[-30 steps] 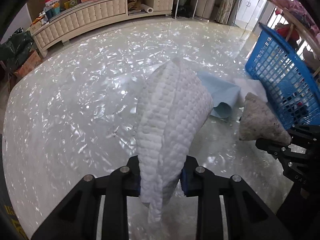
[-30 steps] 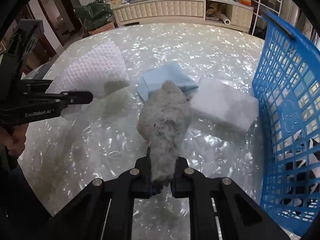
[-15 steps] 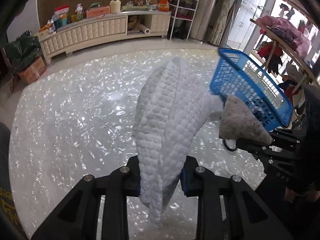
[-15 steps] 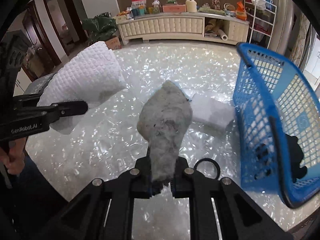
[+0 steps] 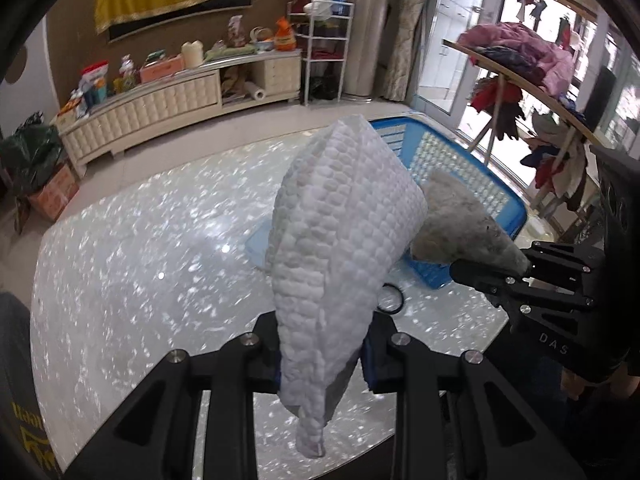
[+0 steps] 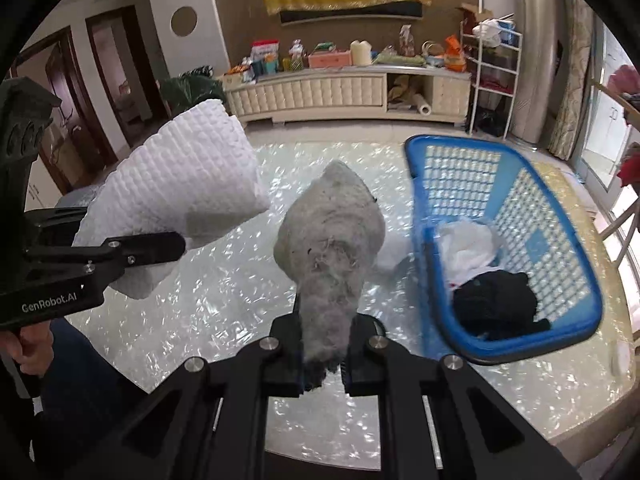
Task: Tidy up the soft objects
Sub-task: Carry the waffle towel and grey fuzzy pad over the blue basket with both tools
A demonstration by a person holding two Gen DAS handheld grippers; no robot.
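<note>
Left claw gripping white pad, right claw apparently gray wad

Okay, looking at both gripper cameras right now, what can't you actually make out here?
- Left wrist view: most of the blue basket and its contents, hidden behind the white quilted pad and grey fluffy piece.
- Right wrist view: the flat pieces on the table, mostly covered by the grey fluffy piece.
</note>
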